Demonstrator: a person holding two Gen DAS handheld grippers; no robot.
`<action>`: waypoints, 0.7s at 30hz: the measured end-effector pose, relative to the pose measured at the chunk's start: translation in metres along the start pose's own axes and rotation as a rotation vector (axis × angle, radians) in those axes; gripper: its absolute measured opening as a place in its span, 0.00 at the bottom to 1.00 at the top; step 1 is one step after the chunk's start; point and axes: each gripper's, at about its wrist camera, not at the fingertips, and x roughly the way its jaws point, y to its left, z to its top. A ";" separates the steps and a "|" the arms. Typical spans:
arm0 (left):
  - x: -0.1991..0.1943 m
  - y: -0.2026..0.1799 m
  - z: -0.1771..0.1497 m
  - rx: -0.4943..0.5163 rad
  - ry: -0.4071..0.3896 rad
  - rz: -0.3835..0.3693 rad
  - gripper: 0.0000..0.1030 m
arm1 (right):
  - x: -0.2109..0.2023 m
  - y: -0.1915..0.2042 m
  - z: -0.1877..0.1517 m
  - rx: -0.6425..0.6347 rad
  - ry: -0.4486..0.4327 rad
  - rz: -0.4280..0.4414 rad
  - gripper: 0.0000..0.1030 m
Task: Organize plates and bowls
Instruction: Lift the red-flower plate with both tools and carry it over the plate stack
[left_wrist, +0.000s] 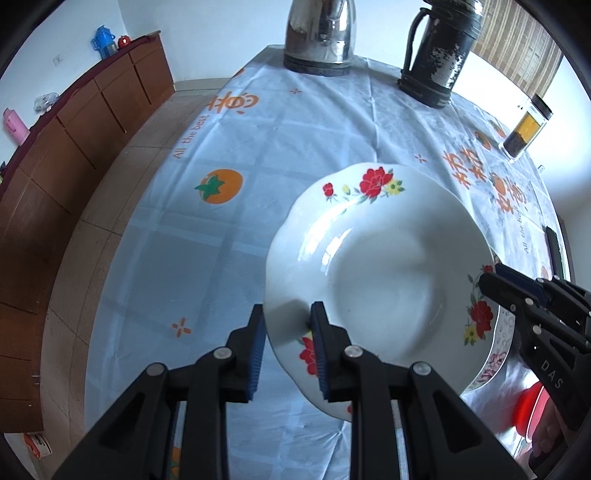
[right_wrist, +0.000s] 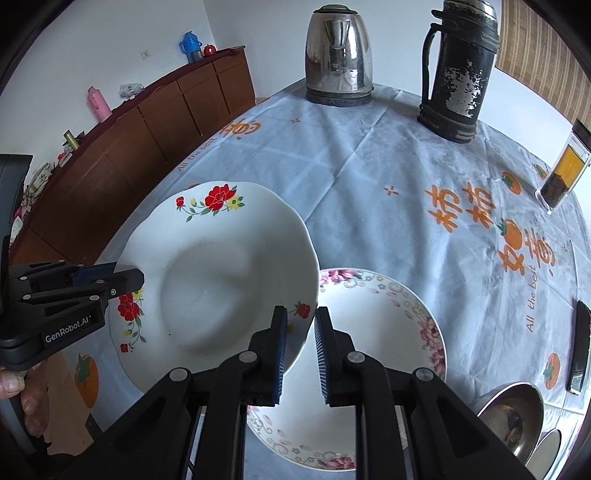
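My left claw (left_wrist: 288, 343) pinches the red-flowered plate (left_wrist: 380, 266) by its rim, tilted above the counter (left_wrist: 258, 147), right claw (right_wrist: 299, 354) parted and empty, so next I lower it onto the pink-flowered plate (right_wrist: 388, 332).

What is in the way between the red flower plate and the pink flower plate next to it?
Nothing visible. The red flower plate, with the left gripper at its rim, already overhangs the pink flower plate. The right gripper hovers open at that edge.
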 end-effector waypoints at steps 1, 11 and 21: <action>0.000 -0.002 0.000 0.003 0.001 -0.001 0.21 | 0.000 -0.002 -0.001 0.003 0.000 -0.001 0.16; 0.002 -0.020 0.001 0.040 0.007 -0.009 0.21 | -0.005 -0.018 -0.008 0.037 0.001 -0.014 0.16; 0.004 -0.037 0.001 0.073 0.013 -0.021 0.21 | -0.009 -0.032 -0.017 0.068 0.003 -0.031 0.16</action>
